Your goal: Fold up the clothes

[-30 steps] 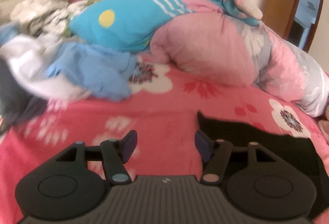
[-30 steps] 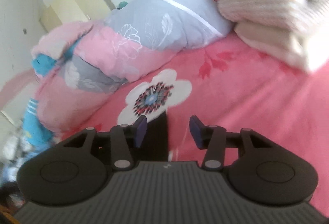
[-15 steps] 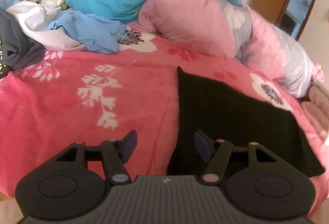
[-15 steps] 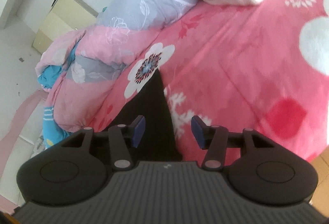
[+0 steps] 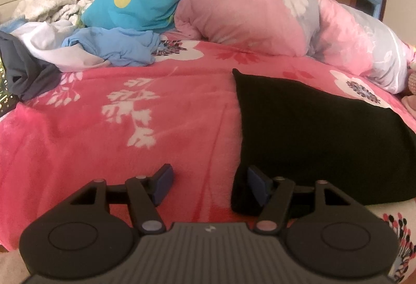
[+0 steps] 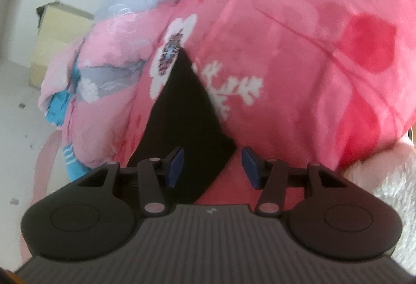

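Observation:
A black garment (image 5: 312, 127) lies flat on the pink flowered blanket (image 5: 130, 127). In the left wrist view my left gripper (image 5: 209, 183) hovers low over the garment's near left corner, open, its right finger over the black edge and its left finger over bare blanket. In the right wrist view the same black garment (image 6: 184, 112) runs away from me as a dark wedge. My right gripper (image 6: 212, 166) is open just above its near right corner, and the cloth's edge lies between the fingers without being pinched.
A rolled pink, grey and teal quilt (image 5: 247, 13) lies along the far side of the bed. Loose blue, white and dark clothes (image 5: 85, 52) are heaped at the far left. White fluffy fabric (image 6: 384, 190) shows at the right edge of the right wrist view.
Both grippers have dropped closer to the bed and now hang over the black garment's near corners. The right gripper has rolled, tilting its view. Both stayed open.

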